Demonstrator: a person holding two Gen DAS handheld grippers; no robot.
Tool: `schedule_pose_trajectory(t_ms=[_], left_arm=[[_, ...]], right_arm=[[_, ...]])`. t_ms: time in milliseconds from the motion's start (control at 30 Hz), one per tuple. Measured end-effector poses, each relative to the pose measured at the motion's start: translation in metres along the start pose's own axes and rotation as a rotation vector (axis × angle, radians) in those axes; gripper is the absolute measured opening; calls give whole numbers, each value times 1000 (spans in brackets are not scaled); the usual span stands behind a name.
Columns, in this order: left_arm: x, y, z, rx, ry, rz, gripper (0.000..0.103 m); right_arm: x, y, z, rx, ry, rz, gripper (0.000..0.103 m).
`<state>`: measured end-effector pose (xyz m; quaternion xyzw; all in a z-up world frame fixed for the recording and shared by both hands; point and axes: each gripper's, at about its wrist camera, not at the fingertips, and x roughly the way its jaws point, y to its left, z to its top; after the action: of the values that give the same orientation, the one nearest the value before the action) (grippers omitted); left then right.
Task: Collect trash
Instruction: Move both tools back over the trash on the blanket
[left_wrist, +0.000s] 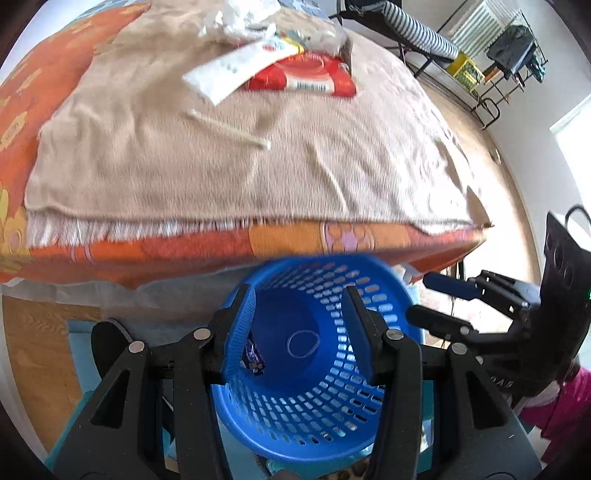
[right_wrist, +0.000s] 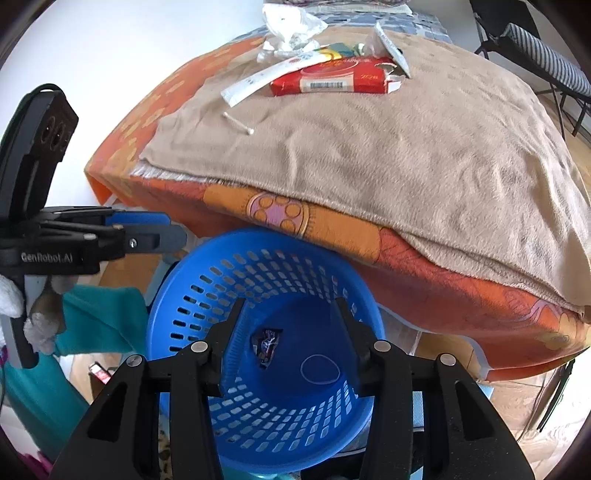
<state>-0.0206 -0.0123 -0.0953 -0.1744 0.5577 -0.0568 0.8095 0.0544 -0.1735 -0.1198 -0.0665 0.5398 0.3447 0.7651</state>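
A blue perforated basket (left_wrist: 325, 402) (right_wrist: 207, 295) stands on the floor against the bed. A dark crumpled wrapper (left_wrist: 253, 359) (right_wrist: 266, 345) lies on its bottom. My left gripper (left_wrist: 299, 299) hangs over the basket, open and empty. My right gripper (right_wrist: 288, 306) is also above it, open with nothing between its fingers. Each gripper shows in the other's view, the right gripper (left_wrist: 439, 301) and the left gripper (right_wrist: 162, 230). On the beige blanket lie a red pack (left_wrist: 306, 75) (right_wrist: 332, 81), a white tube (left_wrist: 229, 74) (right_wrist: 258, 81), a cotton swab (left_wrist: 229, 127) (right_wrist: 238, 123) and crumpled plastic (left_wrist: 240, 18) (right_wrist: 291, 26).
The bed has an orange patterned cover (left_wrist: 258, 240) (right_wrist: 332, 229) under the beige blanket (left_wrist: 221, 173) (right_wrist: 406, 147). A teal cloth (right_wrist: 103, 317) lies left of the basket. A striped chair (left_wrist: 417, 29) and a drying rack (left_wrist: 513, 55) stand beyond the bed on the wooden floor.
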Motion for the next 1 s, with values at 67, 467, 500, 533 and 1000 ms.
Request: schedule_pose_trajectory(t_ms=[67, 467, 500, 533, 1000], left_arm=[[-3, 0, 7, -11, -10, -2, 50], [-13, 12, 65, -61, -88, 32, 49], [-11, 14, 70, -71, -87, 28, 49], [-8, 18, 75, -87, -86, 25, 49], [37, 45, 111, -231, -21, 31, 49]], right_arm=[[-4, -2, 3, 7, -14, -2, 44], [-40, -25, 64, 45, -208, -15, 47], [-41, -26, 71, 31, -221, -28, 47], [-42, -26, 79, 15, -231, -40, 47], [-11, -63, 169, 80, -227, -62, 48]])
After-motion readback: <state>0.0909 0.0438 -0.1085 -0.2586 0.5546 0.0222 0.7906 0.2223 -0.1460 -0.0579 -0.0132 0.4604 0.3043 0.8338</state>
